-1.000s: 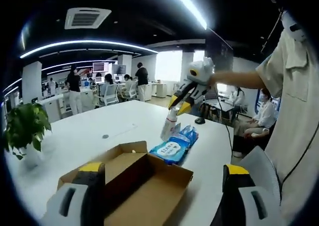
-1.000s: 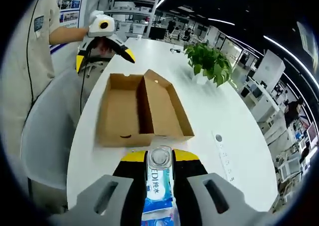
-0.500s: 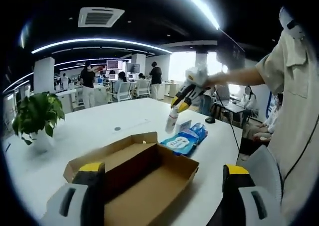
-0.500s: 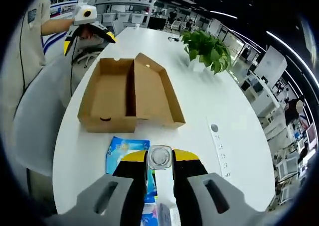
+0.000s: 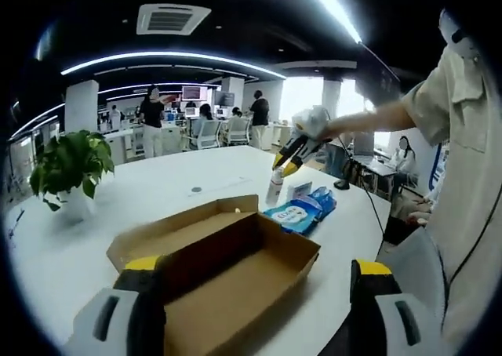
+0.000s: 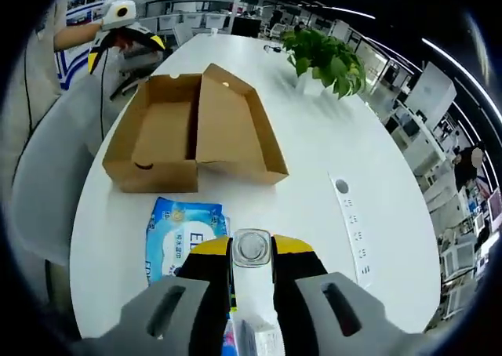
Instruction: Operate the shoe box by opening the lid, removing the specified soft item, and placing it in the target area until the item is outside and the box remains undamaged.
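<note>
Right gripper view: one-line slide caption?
Right claw shut on a clear plastic bottle above a blue wipes pack, beside the open cardboard shoe box.

We see a white table (image 6: 329, 160) with a potted green plant (image 6: 325, 54) standing on it near its far edge — in the left gripper view the same plant (image 5: 70, 161) sits in a white pot. A small round grey insert (image 6: 340, 187) lies flush in the tabletop, nearer than the plant. Beyond the table in the left gripper view, people (image 5: 152, 121) stand among office desks and chairs, under a ceiling air vent (image 5: 172, 17).
</note>
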A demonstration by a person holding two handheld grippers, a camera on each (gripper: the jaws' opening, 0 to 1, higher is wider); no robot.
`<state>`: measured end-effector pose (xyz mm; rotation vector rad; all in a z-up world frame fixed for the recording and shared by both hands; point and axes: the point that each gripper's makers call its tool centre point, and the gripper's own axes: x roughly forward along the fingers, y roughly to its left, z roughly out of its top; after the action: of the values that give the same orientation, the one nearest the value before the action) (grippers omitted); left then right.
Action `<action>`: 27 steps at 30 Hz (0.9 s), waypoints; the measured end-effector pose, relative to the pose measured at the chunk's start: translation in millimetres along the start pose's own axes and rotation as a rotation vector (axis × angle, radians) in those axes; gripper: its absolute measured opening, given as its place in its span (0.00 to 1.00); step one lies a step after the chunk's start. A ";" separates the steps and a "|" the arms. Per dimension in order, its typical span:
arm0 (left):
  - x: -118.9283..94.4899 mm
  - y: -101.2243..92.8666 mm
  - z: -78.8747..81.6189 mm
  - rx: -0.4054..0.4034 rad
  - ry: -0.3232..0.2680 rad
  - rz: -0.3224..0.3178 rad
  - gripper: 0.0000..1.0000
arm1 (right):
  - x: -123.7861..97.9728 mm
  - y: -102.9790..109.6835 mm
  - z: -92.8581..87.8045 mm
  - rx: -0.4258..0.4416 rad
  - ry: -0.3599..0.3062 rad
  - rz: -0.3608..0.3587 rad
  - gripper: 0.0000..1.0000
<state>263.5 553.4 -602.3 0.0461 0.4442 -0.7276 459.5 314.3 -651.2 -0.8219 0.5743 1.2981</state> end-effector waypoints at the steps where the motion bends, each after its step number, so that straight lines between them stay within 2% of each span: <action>1: -0.6 0.6 -2.1 0.000 0.007 0.005 1.00 | 2.2 -0.7 -1.4 0.001 0.002 0.004 0.16; 9: -4.1 5.9 -13.2 -0.027 0.029 0.030 1.00 | 14.8 4.6 -9.2 -0.011 0.028 0.030 0.16; 12: -4.0 7.5 -17.9 -0.035 0.040 0.033 1.00 | 20.9 -3.8 -21.7 -0.008 0.046 0.032 0.16; 13: -3.8 7.7 -19.0 -0.035 0.045 0.031 0.99 | 21.4 -8.3 -19.4 0.001 0.022 0.026 0.16; 14: -3.2 8.3 -20.0 -0.038 0.049 0.030 0.99 | 20.5 -9.8 -20.7 0.019 0.026 0.025 0.16; 20: 0.9 11.2 -18.0 -0.033 0.053 0.025 0.99 | 16.5 -10.8 -24.5 0.079 0.030 0.040 0.16; 27: 2.3 12.0 -18.0 -0.035 0.053 0.024 0.99 | 16.3 -13.2 -32.5 0.082 0.044 0.074 0.16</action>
<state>266.1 564.4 -620.8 0.0376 0.5065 -0.6962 478.1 297.4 -680.7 -0.7690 0.6937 1.3180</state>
